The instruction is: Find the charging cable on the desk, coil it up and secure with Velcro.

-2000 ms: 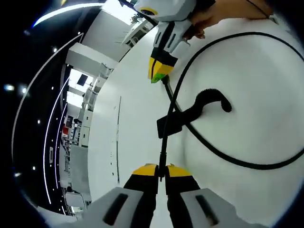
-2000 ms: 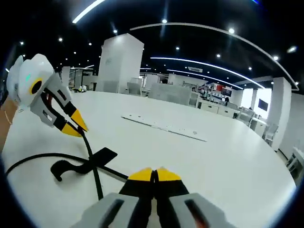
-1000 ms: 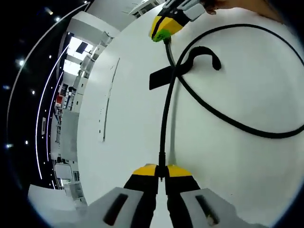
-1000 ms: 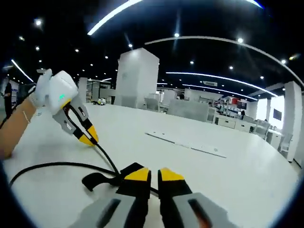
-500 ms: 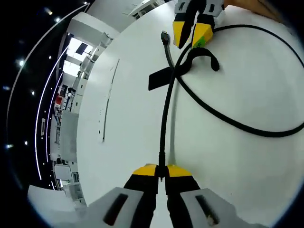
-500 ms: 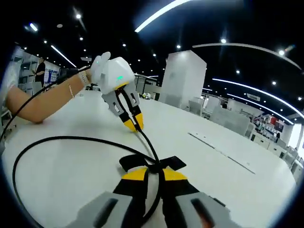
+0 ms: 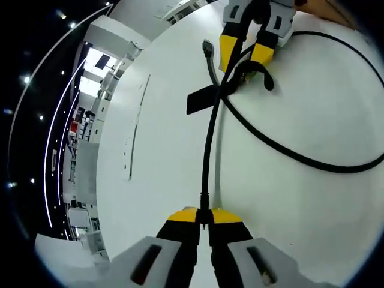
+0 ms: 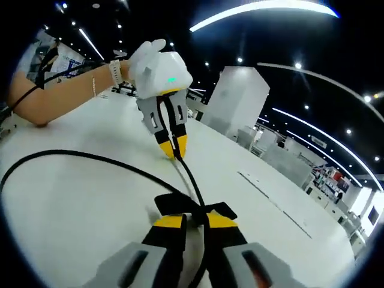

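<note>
A: What's different from half a second back?

B: In the left gripper view the right gripper (image 7: 248, 52) is sitting lower over the Velcro strap (image 7: 223, 91) than it was, its yellow tips now straddling the charging cable (image 7: 207, 150) where it crosses the strap. In the right gripper view the left gripper (image 8: 174, 147) has stayed clenched on the cable.

A: Start close. What are the jaws doing?

B: The left gripper (image 7: 204, 216) is pinching the cable right at its tips — clamped tight. The right gripper (image 8: 194, 221) is standing parted, cable (image 8: 193, 181) running down between its jaws, the black strap (image 8: 191, 207) lying flat just past the tips.

A: And the cable itself?

B: It's running from the left gripper's tips to the strap, then looping wide across the white desk (image 7: 162, 150); its plug end (image 7: 207, 47) is lying beside the right gripper.

A: The surface, the room?

B: The desk (image 8: 78, 198) is spreading bare and broad on every side. A person's forearm (image 8: 57, 99) is reaching in behind the left gripper. Farther off — a white pillar (image 8: 239, 98), desk rows, ceiling light strips (image 8: 264, 7).
</note>
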`<state>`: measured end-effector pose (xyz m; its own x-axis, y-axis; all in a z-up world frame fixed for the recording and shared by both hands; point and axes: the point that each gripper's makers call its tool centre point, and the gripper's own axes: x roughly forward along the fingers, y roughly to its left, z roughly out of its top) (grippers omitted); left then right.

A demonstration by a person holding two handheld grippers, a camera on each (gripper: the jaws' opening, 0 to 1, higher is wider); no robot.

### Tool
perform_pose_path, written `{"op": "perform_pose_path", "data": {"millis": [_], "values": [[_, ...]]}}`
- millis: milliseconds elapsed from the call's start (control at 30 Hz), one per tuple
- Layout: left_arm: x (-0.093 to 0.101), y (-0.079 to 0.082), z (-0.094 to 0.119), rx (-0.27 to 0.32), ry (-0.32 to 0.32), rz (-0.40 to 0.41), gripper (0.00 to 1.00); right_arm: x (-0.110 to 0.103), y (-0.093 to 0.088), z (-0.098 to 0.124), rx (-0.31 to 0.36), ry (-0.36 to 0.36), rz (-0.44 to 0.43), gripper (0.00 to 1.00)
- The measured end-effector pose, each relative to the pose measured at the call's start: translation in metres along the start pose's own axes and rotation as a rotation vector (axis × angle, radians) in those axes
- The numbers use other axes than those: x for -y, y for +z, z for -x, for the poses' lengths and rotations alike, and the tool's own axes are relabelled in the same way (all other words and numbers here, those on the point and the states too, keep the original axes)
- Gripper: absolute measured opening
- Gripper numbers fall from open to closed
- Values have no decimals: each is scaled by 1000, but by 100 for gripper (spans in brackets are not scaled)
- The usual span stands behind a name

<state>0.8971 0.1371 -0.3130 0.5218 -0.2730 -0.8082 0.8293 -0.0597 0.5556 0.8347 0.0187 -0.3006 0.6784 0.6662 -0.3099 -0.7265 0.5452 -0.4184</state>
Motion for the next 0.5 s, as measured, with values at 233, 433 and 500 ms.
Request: {"op": "perform_pose_path", "data": {"millis": [233,433,500], "values": [[-1,-1,0,0,-3,0,7,4,16,4,80,-10,-4,12],[-1,-2,0,0,-7,0,7,2,20,3,100,-7,10,8],[-1,-2,0,-1,-6,0,7,1,22,3,107,-5,4,5]]}}
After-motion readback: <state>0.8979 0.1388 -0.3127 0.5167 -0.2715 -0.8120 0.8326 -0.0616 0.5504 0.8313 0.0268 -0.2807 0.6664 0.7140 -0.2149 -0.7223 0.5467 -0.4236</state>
